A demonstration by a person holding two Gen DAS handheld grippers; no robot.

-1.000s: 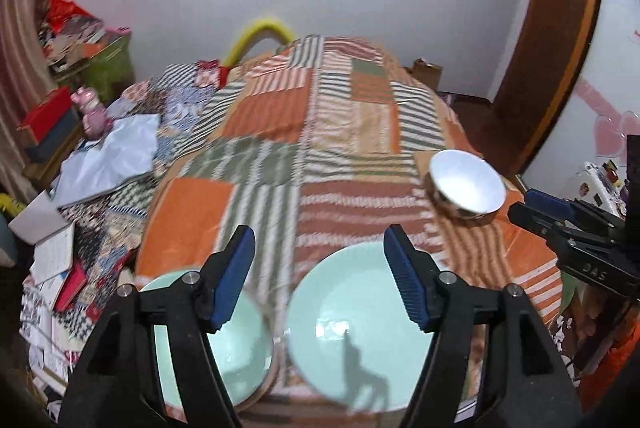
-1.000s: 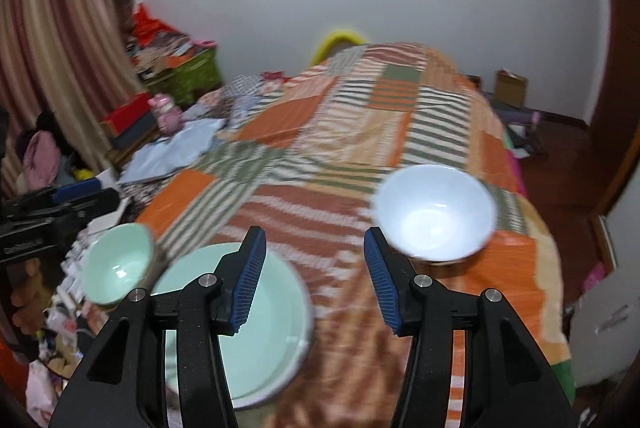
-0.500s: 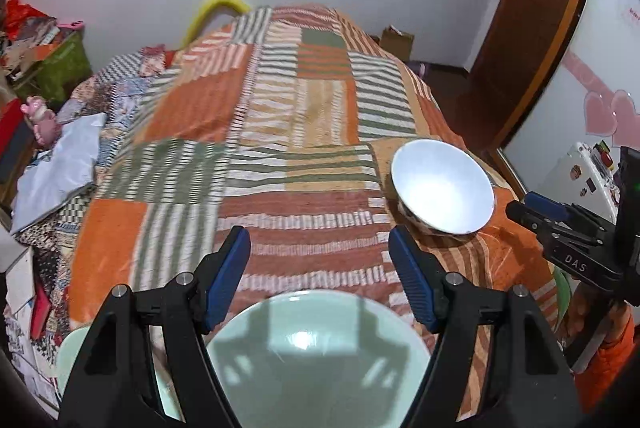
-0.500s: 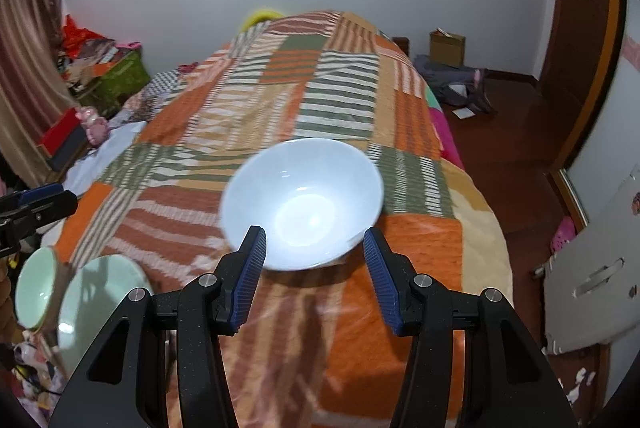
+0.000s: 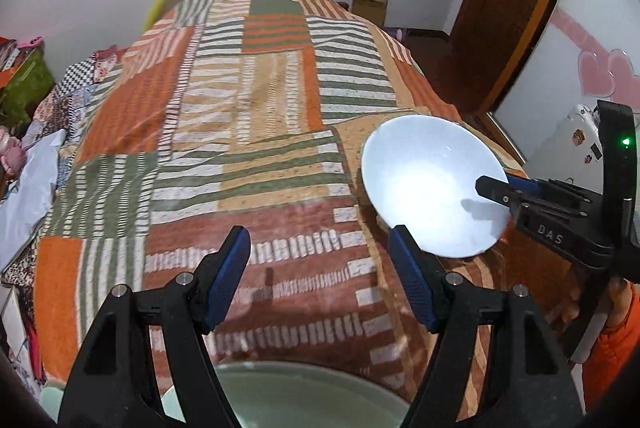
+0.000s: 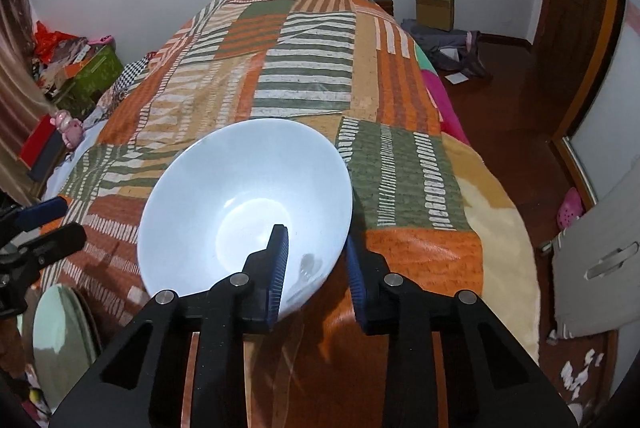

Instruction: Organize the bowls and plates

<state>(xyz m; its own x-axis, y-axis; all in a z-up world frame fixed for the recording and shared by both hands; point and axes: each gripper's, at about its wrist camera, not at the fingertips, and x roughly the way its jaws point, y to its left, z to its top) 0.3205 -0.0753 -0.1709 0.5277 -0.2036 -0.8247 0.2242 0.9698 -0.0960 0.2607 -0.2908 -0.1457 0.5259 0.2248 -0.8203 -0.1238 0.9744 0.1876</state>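
The right gripper [image 6: 316,260] is closing on a white bowl's [image 6: 240,196] rim — one finger inside, one outside. The left gripper [image 5: 320,268] hangs wide and empty over a striped blanket [image 5: 256,132].

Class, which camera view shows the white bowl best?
The right wrist view: the white bowl fills its centre, with the right gripper closing on its rim. The left wrist view shows it smaller, off to the side.

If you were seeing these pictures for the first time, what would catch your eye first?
The large white ceramic bowl sits tilted near the right edge of the orange-and-green striped patchwork bedspread. The right claw is closing over its near rim, one finger inside and one outside. The left claw hangs open above a pale green plate.
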